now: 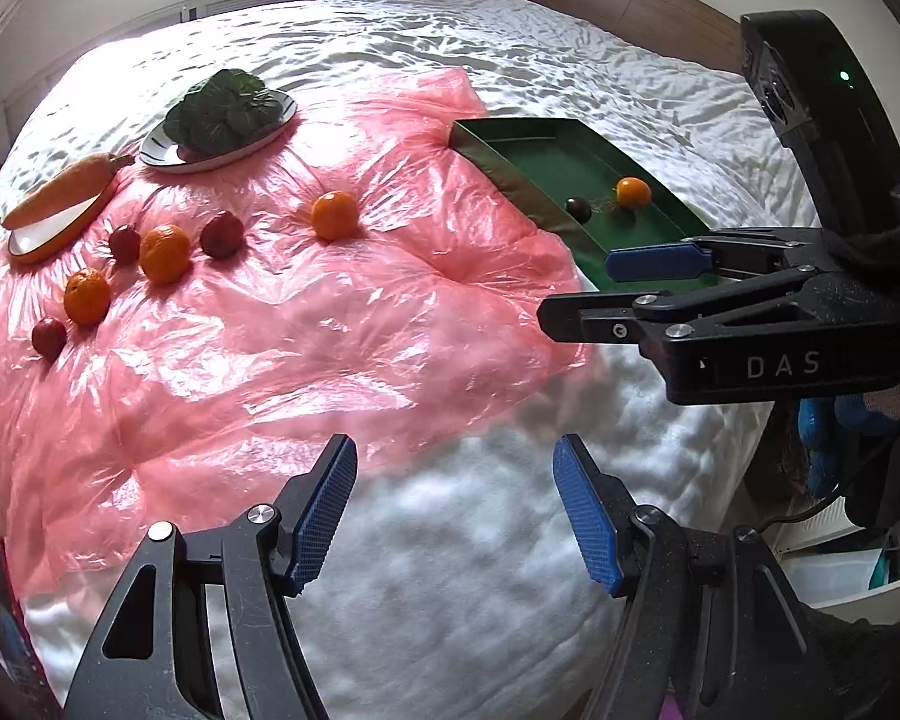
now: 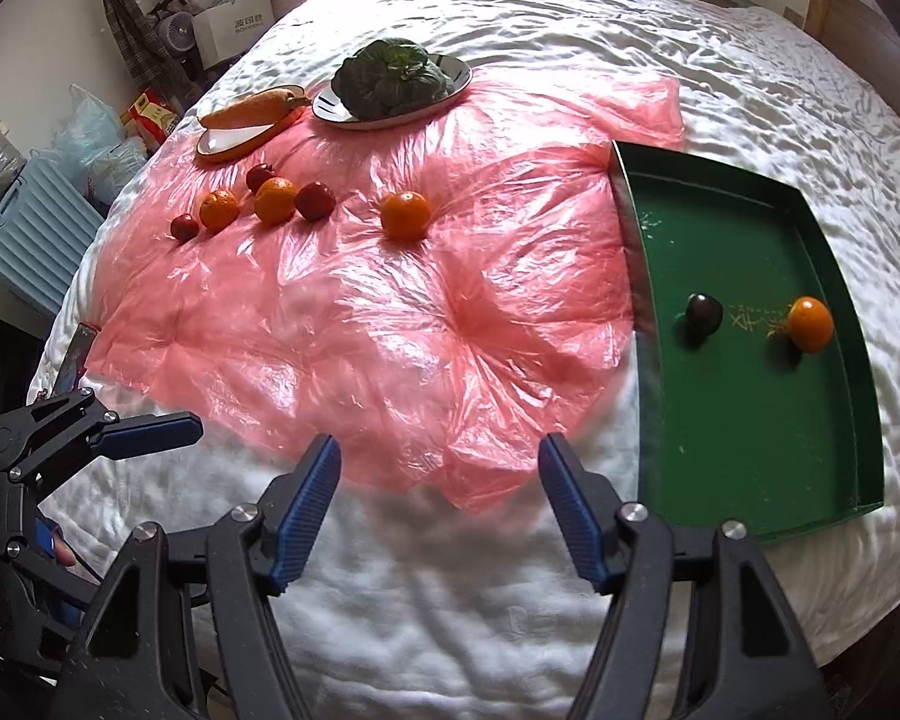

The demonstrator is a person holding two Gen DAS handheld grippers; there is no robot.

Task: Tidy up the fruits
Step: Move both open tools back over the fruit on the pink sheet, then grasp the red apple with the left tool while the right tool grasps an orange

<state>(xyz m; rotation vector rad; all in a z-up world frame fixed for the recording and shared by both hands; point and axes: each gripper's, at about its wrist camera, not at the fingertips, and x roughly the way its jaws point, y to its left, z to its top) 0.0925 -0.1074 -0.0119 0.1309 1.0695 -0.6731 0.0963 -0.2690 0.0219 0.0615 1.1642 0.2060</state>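
The left hand-held gripper (image 1: 453, 504) is seen with its blue pads apart and nothing between them, held over the white bed (image 1: 450, 540) at the near edge of the pink plastic sheet (image 1: 270, 360); the right hand-held gripper (image 2: 438, 498) is likewise parted and empty, poised above the near edge of the same sheet, with the green tray (image 2: 750, 420) just to its right.

Outward from the jaws, 1 orange (image 2: 405, 214) is found alone near the middle of the sheet; further left a cluster is laid out, made up of 2 more oranges, at (image 2: 275, 199) and (image 2: 218, 209), and 3 dark red fruits, at (image 2: 314, 200), (image 2: 184, 226) and (image 2: 260, 175); behind these, a carrot (image 2: 249, 108) is rested on a small plate (image 2: 234, 141) and a leafy green (image 2: 390, 87) on a larger plate (image 2: 450, 75).

Inside the tray, 1 dark fruit (image 2: 703, 312) and 1 orange (image 2: 810, 324) are already placed, well apart from each other.

The task is judged to be at an early stage; 2 fruits are gathered and 6 are left on the sheet; the vegetables are presumably to be left where they are. The lone orange is judged the nearest candidate for either gripper.
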